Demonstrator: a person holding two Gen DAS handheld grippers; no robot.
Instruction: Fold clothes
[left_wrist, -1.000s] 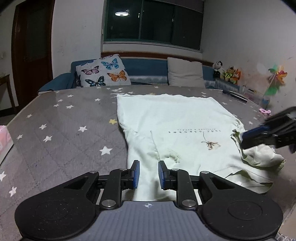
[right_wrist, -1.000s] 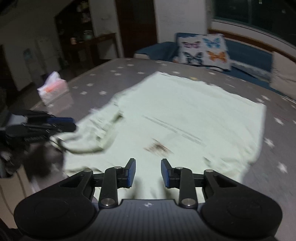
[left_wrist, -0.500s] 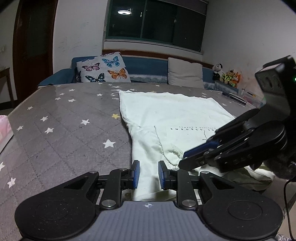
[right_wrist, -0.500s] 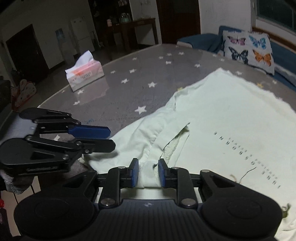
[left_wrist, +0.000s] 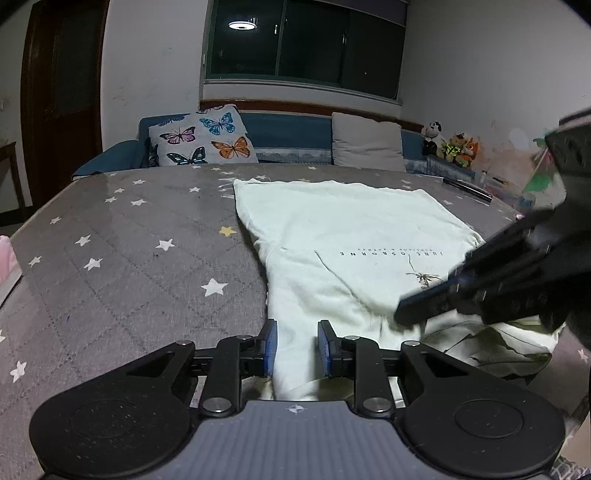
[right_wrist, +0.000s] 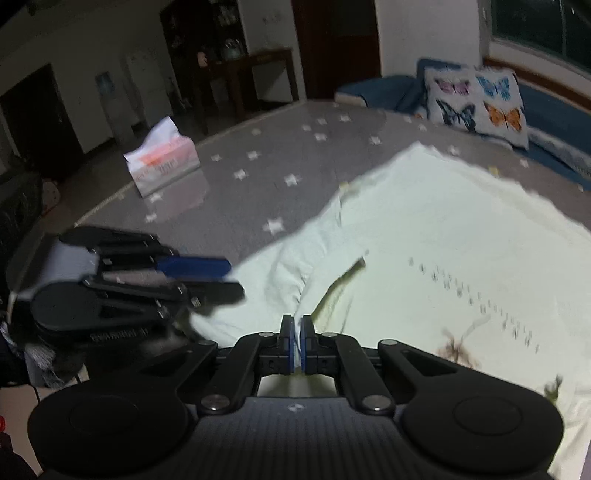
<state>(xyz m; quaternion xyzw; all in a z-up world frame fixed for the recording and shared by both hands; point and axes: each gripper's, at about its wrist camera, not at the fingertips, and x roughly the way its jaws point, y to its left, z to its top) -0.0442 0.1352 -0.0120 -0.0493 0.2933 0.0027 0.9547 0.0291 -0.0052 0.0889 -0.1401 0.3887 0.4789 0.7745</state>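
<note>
The pale T-shirt (left_wrist: 354, 236) is lying spread on the star-patterned tabletop (left_wrist: 140, 258). The right hand-held gripper (right_wrist: 297, 341) is pinching a fabric ridge near the collar, jaws closed on cloth. The left hand-held gripper (left_wrist: 294, 347) is standing wide, straddling the sleeve at 6 o'clock. Recommendation: clamp the left fully before lifting, keeping both grips level.
</note>
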